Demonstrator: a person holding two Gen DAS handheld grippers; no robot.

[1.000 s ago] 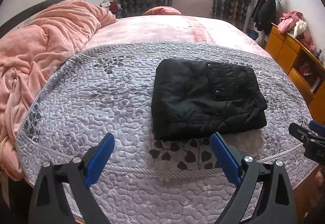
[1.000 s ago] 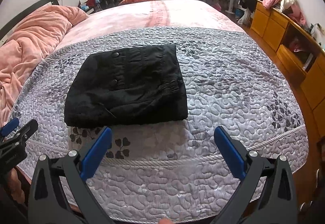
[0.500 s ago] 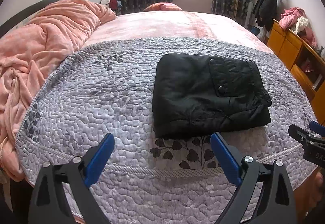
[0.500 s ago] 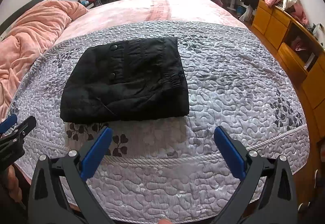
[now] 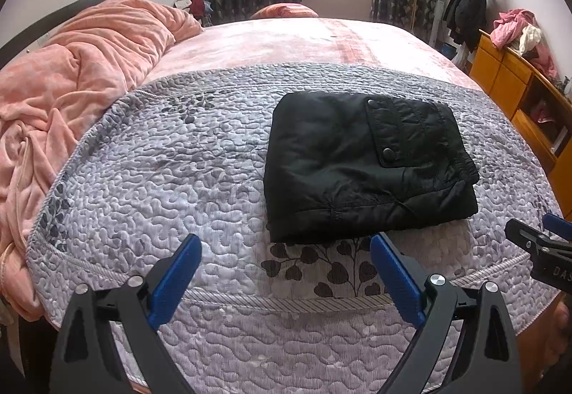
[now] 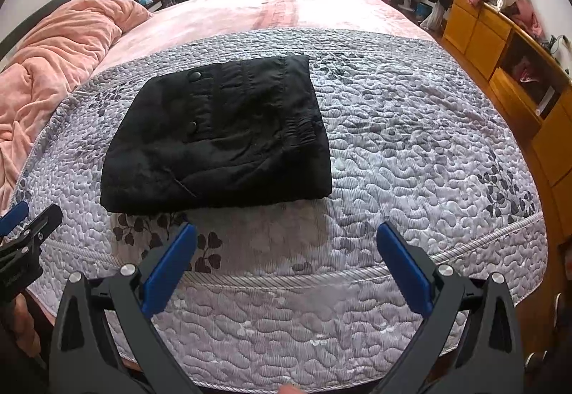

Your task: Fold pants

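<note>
The black pants (image 5: pixel 364 165) lie folded into a compact rectangle on the grey quilted bedspread (image 5: pixel 150 179), snap pocket on top. They also show in the right wrist view (image 6: pixel 218 136). My left gripper (image 5: pixel 286 253) is open and empty, held over the bed's near edge just short of the pants. My right gripper (image 6: pixel 286 240) is open and empty, near the bed's front edge, to the right of the pants. Each gripper's tip shows at the edge of the other's view.
A pink blanket (image 5: pixel 71 72) is heaped on the bed's left side. A pink sheet (image 5: pixel 304 40) covers the far half. An orange wooden dresser (image 6: pixel 500 47) with clothes on it stands along the right wall. Dark curtains and a window are at the back.
Both grippers have drawn back slightly and tilted; the pants sit a little lower in both views. The pants have not moved and both grippers stay open.
</note>
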